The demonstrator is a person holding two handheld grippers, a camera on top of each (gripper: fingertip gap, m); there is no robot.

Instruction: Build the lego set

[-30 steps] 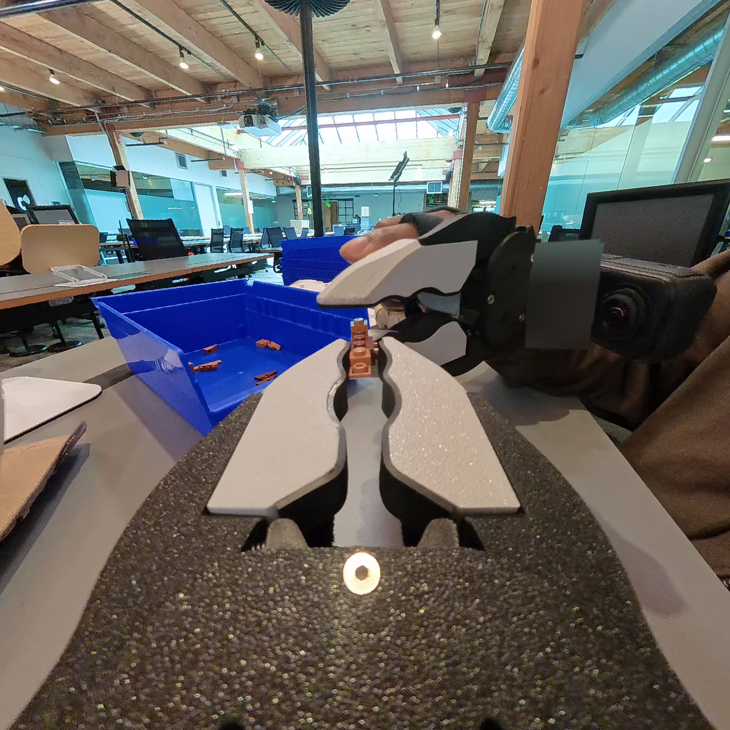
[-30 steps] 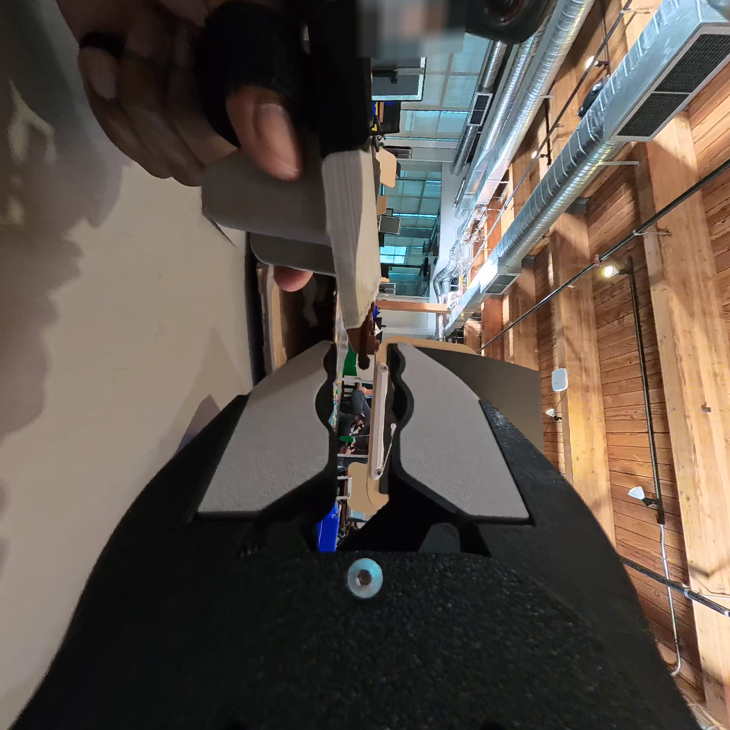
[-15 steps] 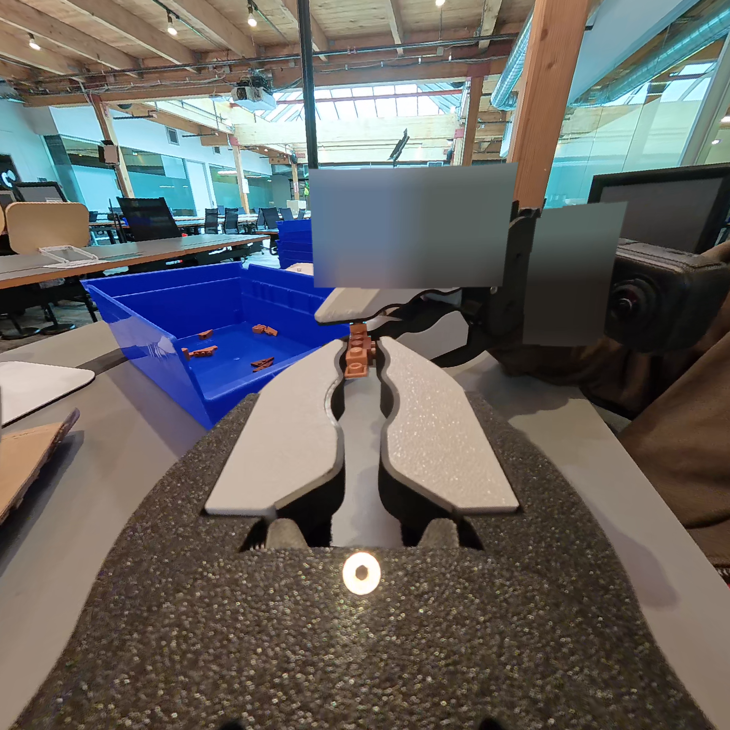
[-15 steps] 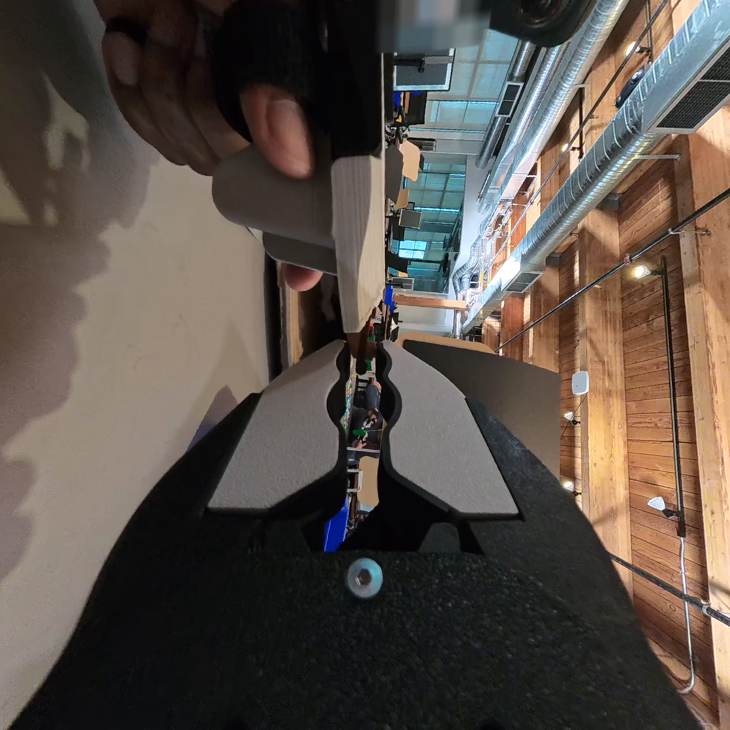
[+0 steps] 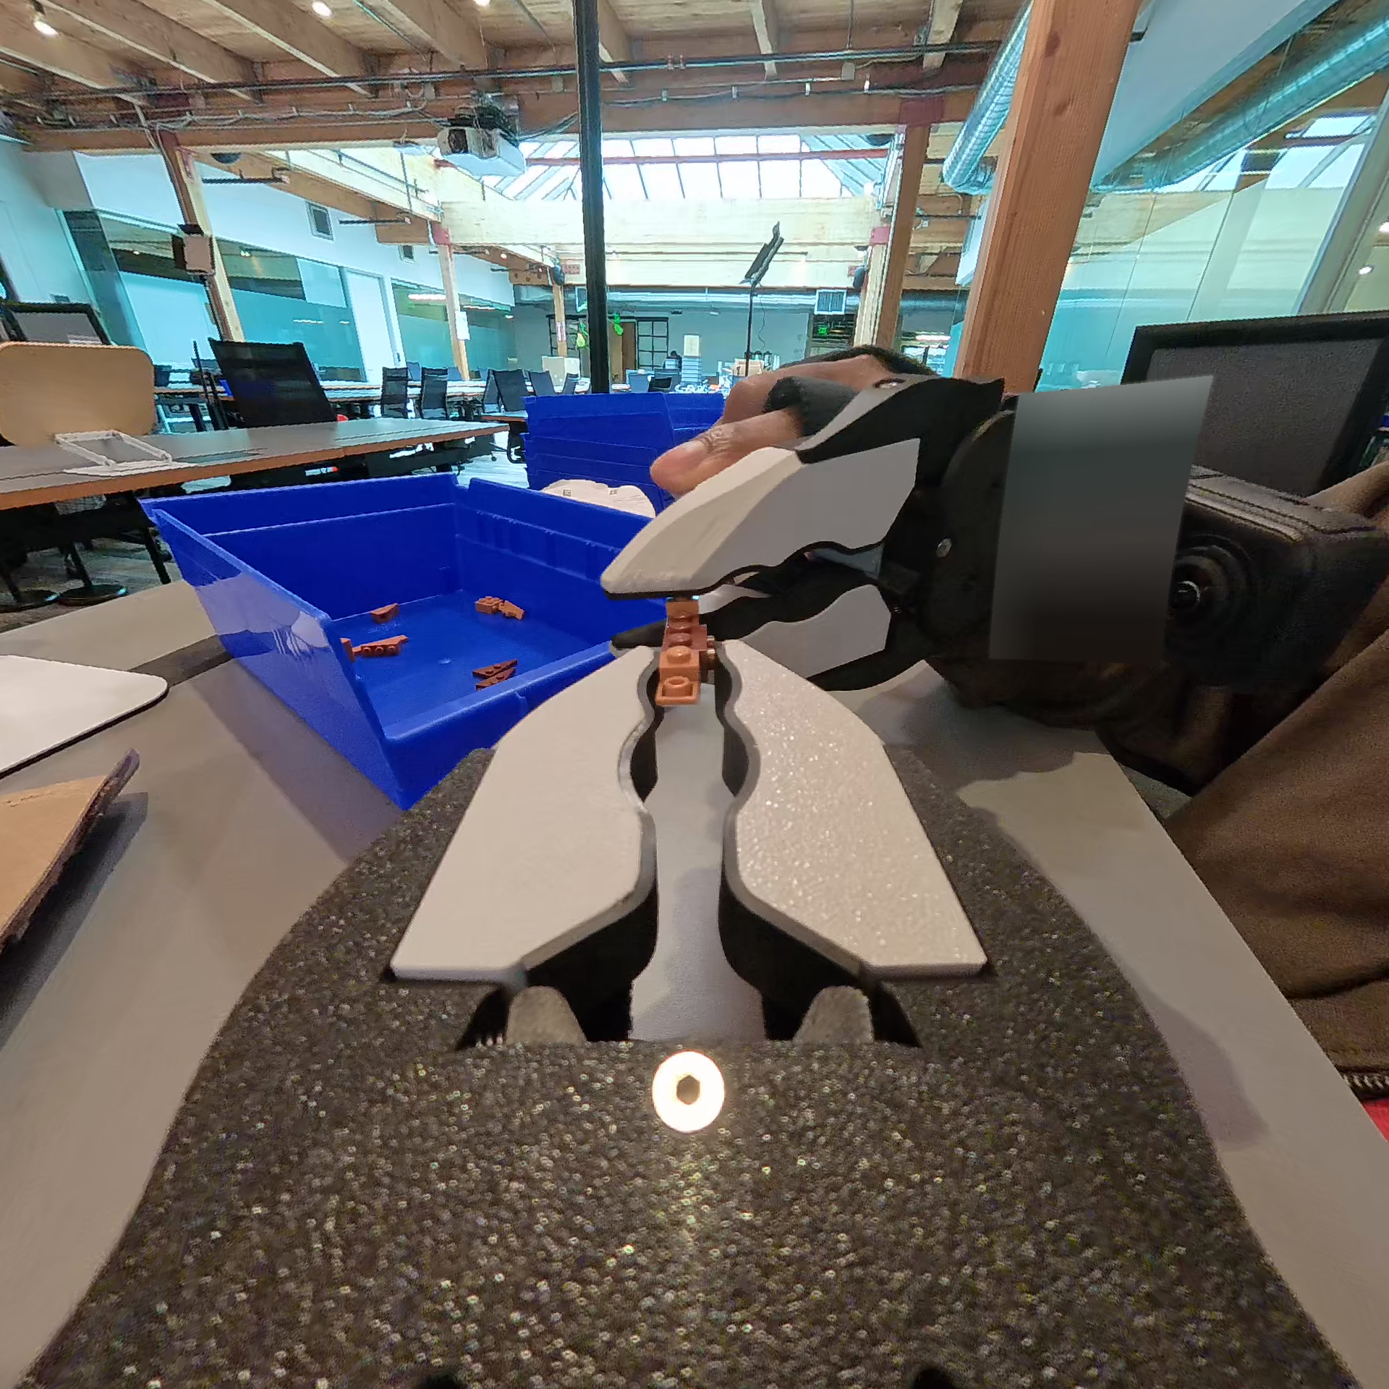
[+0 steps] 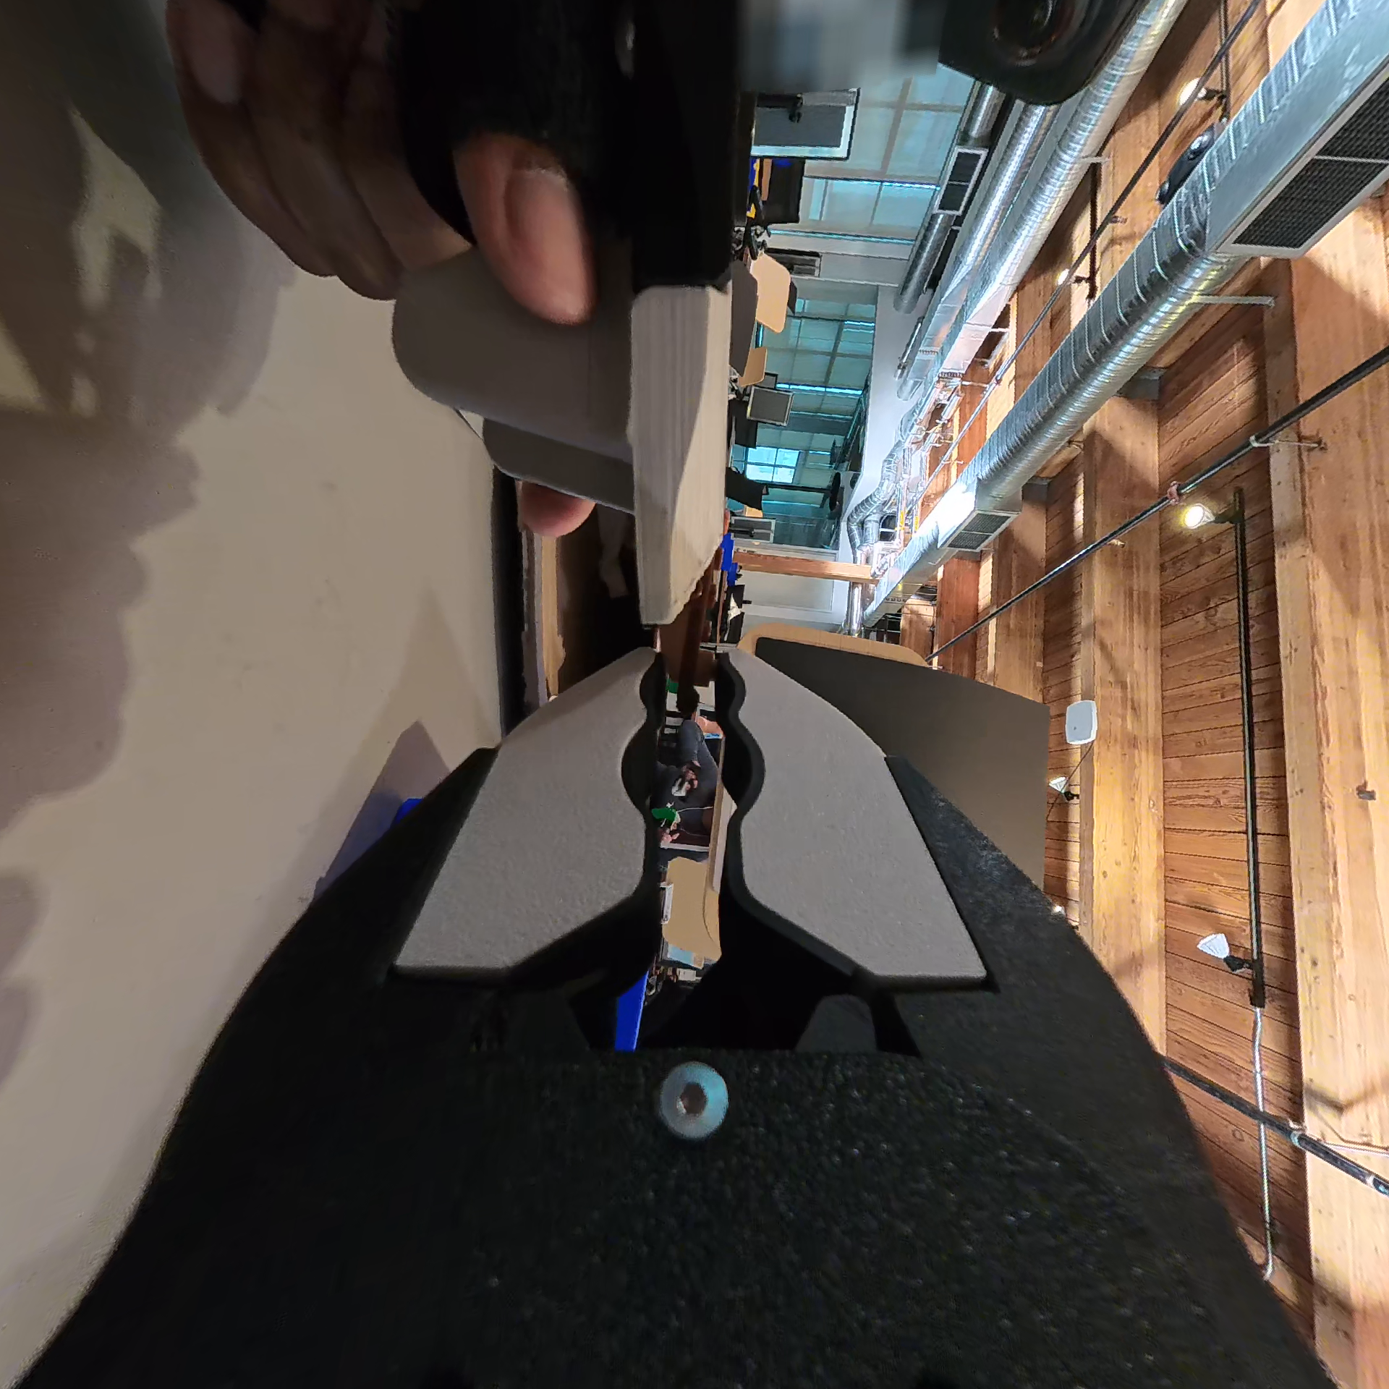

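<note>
Over grey table [image 5: 225,812], both grippers' jaws clamp one brown brick piece [image 5: 680,661]

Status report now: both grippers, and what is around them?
Left gripper shut on brown brick piece. Right gripper shut on its upper end. Blue bin beside, loose bricks inside.

No writing, number or brand could be read anywhere. Just behind the blue bin [image 5: 301,571], a white packet [image 5: 594,492] bore a few small dark printed marks, too fine to make out. Far off across the hall, right of the black pole [image 5: 594,225], a small green lit sign [image 5: 824,328] glowed by the wall, its characters too tiny to read.
</note>
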